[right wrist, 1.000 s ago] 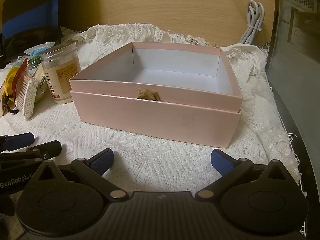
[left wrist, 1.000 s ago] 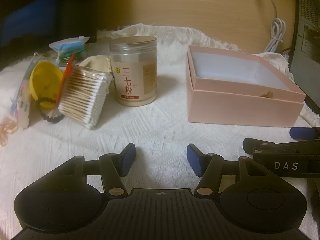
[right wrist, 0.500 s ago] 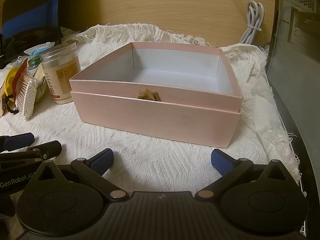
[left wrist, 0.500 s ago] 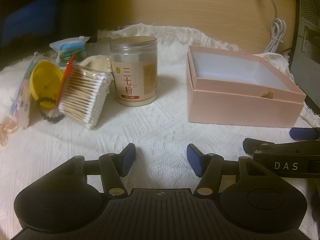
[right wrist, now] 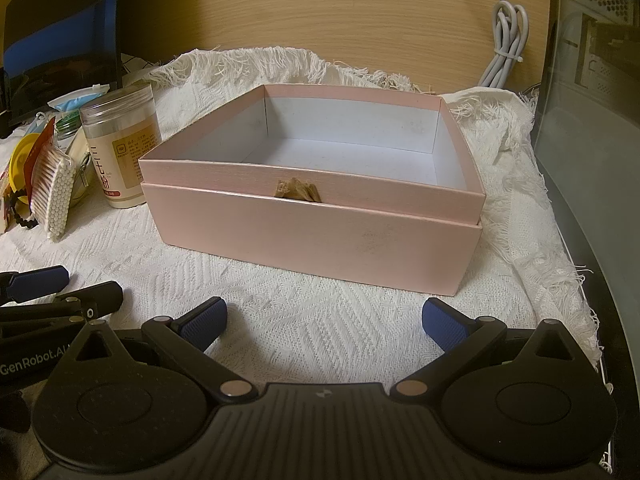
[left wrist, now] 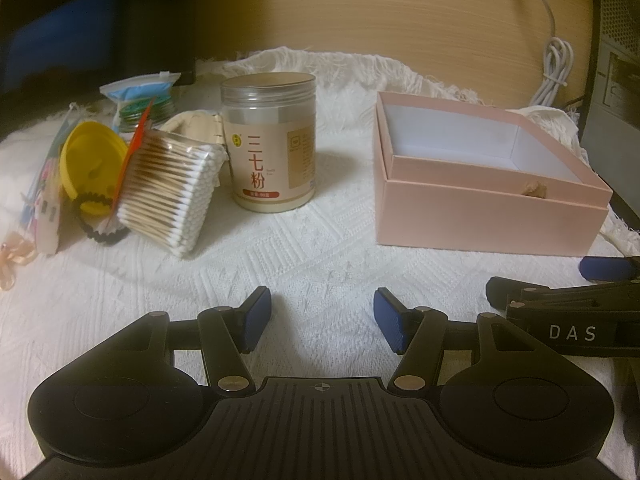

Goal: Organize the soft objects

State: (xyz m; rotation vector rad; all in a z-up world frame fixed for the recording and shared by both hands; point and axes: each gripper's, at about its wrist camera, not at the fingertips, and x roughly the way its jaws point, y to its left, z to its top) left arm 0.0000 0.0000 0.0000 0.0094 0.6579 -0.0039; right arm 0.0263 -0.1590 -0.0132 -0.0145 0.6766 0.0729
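Nothing was seen to have moved since the earlier frames. A white woven cloth point(left wrist: 320, 248) was spread over the bench before a wooden wall panel point(right wrist: 320, 12). From left to right, a yellow lid point(left wrist: 90, 160), a pack of cotton swabs point(left wrist: 172, 192), a labelled jar point(left wrist: 272, 144) and an open pink box point(right wrist: 316, 204) were laid out. Left tongs point(left wrist: 322, 318) and right tongs point(right wrist: 324, 322) were held low, angled downward over the cloth, spread wide with nothing between them.

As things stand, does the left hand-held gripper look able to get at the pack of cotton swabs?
Probably yes. The left hand-held gripper is open and empty, and only bare white cloth lies between it and the pack of cotton swabs, whose near end faces it.
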